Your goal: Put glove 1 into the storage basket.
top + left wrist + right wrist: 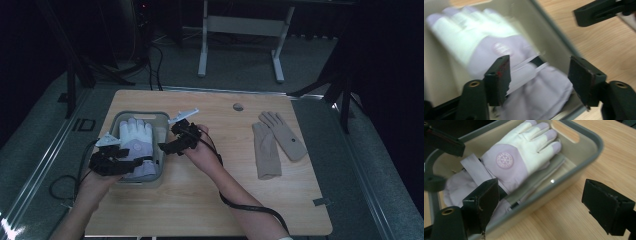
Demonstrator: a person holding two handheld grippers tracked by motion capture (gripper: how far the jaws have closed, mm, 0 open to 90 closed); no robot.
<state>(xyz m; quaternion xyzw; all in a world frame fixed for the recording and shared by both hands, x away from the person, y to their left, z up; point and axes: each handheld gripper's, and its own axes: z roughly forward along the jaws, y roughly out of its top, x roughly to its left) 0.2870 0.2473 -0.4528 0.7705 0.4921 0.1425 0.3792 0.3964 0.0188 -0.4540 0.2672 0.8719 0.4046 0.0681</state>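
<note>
A lilac and white padded glove point(136, 137) lies palm down in a grey bin point(140, 114) at the table's left. My left gripper point(142, 162) hovers over the bin's near end, above the glove's cuff. In the left gripper view the left gripper point(540, 75) is open, with the blurred glove point(474, 42) below the jaws and nothing pressed between the pads. My right gripper point(167, 136) hangs by the bin's right rim. In the right gripper view the right gripper point(544, 202) stands open over the rim point(584, 135), apart from the glove point(516, 157).
Two beige gloves point(265, 150) point(285, 132) lie flat on the right half of the wooden table point(200, 200). A small round grey thing point(238, 106) sits near the far edge. A black cable trails from each gripper off the table's near side.
</note>
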